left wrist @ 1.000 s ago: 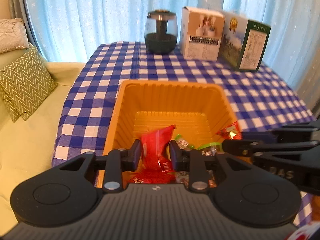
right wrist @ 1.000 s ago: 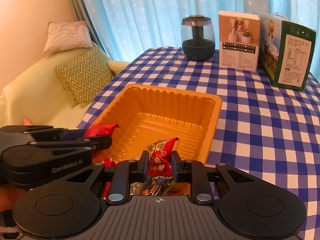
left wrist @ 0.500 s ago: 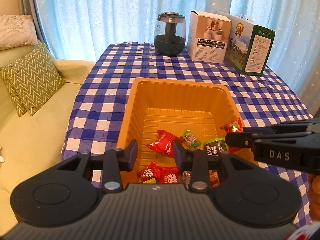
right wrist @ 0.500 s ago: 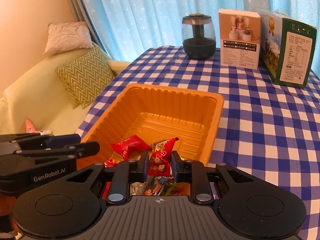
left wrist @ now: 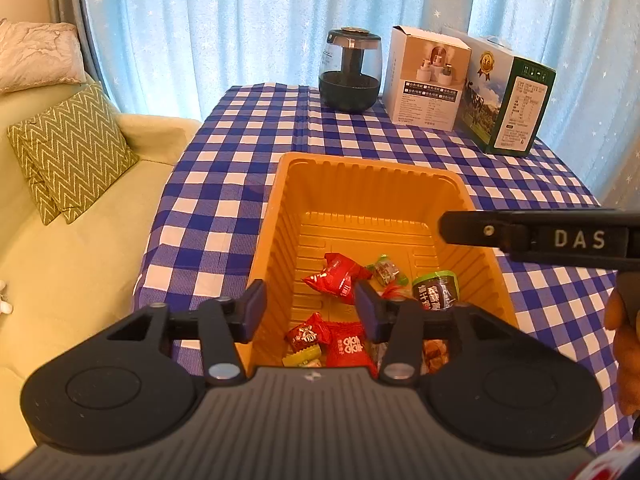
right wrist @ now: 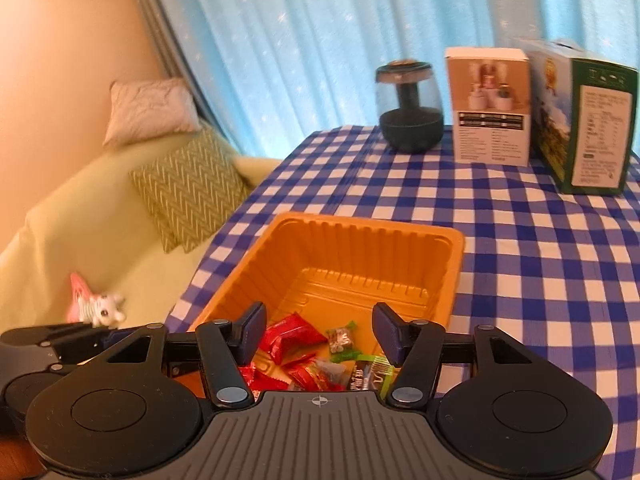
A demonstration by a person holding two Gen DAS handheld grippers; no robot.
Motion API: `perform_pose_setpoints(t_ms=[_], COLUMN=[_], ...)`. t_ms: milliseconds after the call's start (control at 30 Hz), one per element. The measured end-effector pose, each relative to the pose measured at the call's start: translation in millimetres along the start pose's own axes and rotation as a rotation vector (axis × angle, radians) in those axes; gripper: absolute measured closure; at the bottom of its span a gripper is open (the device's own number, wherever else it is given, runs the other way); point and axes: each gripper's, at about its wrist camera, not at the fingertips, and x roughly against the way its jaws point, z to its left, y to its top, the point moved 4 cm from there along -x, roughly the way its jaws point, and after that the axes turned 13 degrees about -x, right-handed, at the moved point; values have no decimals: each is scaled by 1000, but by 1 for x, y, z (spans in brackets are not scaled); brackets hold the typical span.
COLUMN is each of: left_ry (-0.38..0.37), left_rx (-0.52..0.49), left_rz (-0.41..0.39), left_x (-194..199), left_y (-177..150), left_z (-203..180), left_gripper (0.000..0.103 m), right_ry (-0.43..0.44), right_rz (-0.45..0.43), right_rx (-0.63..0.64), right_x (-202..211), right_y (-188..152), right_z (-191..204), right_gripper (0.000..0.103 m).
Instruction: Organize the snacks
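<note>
Both claws just opened, empty | red, green wrapped snacks [left wrist: 340, 280] lie in orange tray [left wrist: 360, 184]

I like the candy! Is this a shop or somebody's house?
Probably somebody's living room: a sofa with a zigzag cushion, blue curtains, and a checked tablecloth under the orange candy tray.

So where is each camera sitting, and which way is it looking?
Left wrist: sits on the left gripper, looks forward and down into the orange tray of snacks; the jaws, just opened, hold nothing; the right gripper's finger crosses on the right.
Right wrist: sits on the right gripper, looks down into the tray from the other side; the jaws, just opened, are empty; the left gripper shows at lower left.
Both share the tray, the checked tablecloth, the dark jar and two boxes.
</note>
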Motion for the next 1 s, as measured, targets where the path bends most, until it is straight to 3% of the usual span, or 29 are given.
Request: perform_pose_setpoints(t_ms=[233,467,833,900,1000], left_ry=[-1,27,66,70,65], left_rx=[12,24,30,31,41], left_rz=[-6,-23,-42,-46,-53], left_x=[14,40,94,103,115], left_y=[-5,-12,-22,-24,-28], left_z=[-10,-22,-44,-49,-55], left_gripper=[44,21,7,5,0], right_ry=[-56,-90,-101,-106,-110], right_rz=[7,19,22,21,11], right_rx=[-56,-95,-106,-92,-95], right_x=[23,57,113,122,136], right_y=[-10,-27,-54,-58,-64], right_z=[-23,-33,-27,-25,-24], right_gripper=[44,44,44,40,25])
